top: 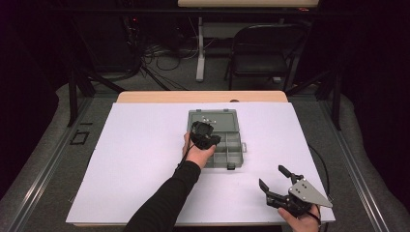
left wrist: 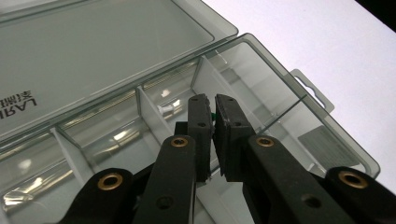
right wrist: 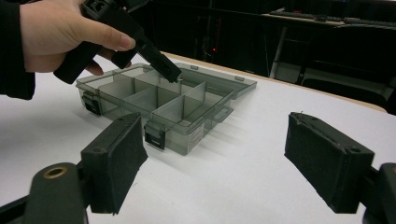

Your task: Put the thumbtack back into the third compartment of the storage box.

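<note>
A grey see-through compartment box (top: 235, 153) lies open in the middle of the white sheet, its lid (top: 212, 117) folded flat on the far side. My left gripper (top: 209, 140) points down into a far compartment. In the left gripper view its jaws (left wrist: 211, 100) stand almost together, with a tiny green-tinted part (left wrist: 213, 115) pinched between the pads. The right gripper view shows that left gripper (right wrist: 175, 74) with a small pale pin at its tip, above the box (right wrist: 187, 133). My right gripper (top: 271, 176) rests near the front right, open and holding nothing (right wrist: 212, 126).
The white sheet (top: 145, 159) covers most of the wooden table (top: 145, 96). A few small pale bits (top: 207, 119) lie on the lid. A folding chair (top: 263, 53), a table leg and cables stand on the floor beyond the table.
</note>
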Demonstrator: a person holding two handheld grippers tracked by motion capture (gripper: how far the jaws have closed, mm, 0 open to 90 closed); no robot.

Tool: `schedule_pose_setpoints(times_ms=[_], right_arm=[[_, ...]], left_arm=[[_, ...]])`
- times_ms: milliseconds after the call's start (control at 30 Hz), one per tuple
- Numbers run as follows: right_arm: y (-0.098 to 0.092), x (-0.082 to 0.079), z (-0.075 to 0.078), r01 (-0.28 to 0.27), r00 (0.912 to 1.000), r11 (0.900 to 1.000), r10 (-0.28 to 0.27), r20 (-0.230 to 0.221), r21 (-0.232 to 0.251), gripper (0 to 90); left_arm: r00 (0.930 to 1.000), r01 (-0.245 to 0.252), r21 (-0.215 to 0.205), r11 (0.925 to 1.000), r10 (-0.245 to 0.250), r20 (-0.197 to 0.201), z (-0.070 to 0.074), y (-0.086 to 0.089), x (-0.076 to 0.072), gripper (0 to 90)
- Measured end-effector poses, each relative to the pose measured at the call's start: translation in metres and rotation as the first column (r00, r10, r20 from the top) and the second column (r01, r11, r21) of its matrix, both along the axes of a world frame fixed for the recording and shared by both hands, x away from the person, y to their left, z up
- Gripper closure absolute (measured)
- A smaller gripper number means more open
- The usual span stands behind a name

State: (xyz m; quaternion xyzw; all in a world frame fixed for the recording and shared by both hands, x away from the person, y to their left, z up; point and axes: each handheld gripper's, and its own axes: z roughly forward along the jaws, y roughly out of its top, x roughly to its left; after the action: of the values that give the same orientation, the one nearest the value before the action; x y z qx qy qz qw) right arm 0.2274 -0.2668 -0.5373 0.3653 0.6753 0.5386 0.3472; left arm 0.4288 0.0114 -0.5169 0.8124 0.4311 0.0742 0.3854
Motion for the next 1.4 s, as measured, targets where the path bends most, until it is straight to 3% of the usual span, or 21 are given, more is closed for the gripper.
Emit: schedule_pose_setpoints(times_ms=[200,433,667,967,1167,1400], right_arm=[[0.0,0.0,0.0,-0.001,1.0,1.0,0.001,0.0,0.0,19.0],[-0.001,0.0,0.0,0.002,1.0,1.0,-0.002,0.0,0.0,19.0],[-0.001,0.0,0.0,0.004,1.0,1.0,-0.004,-0.001,0.0,19.0],[0.0,0.0,0.0,0.007,1.0,1.0,-0.007,-0.001,-0.002,19.0],[0.0,0.0,-0.001,0.011,0.9999,1.0,-0.011,-0.007,-0.002,19.0],[0.001,0.0,-0.001,0.011,0.9999,1.0,-0.011,-0.01,-0.008,19.0]], left_arm=[[0.9994,-0.016,0.005,0.9999,0.016,0.029,0.001,0.002,0.0,70.7],[0.9966,-0.012,-0.035,0.9993,0.015,0.081,0.014,0.01,-0.007,53.9],[0.9921,-0.011,-0.08,0.9967,0.02,0.123,0.026,0.032,-0.024,43.3],[0.9826,-0.022,-0.136,0.9905,0.046,0.18,0.033,0.084,-0.056,38.5],[0.971,-0.096,-0.183,0.9785,0.132,0.199,0.028,0.13,-0.08,38.4],[0.9579,-0.123,-0.165,0.9786,0.161,0.238,0.023,0.17,-0.106,38.4]])
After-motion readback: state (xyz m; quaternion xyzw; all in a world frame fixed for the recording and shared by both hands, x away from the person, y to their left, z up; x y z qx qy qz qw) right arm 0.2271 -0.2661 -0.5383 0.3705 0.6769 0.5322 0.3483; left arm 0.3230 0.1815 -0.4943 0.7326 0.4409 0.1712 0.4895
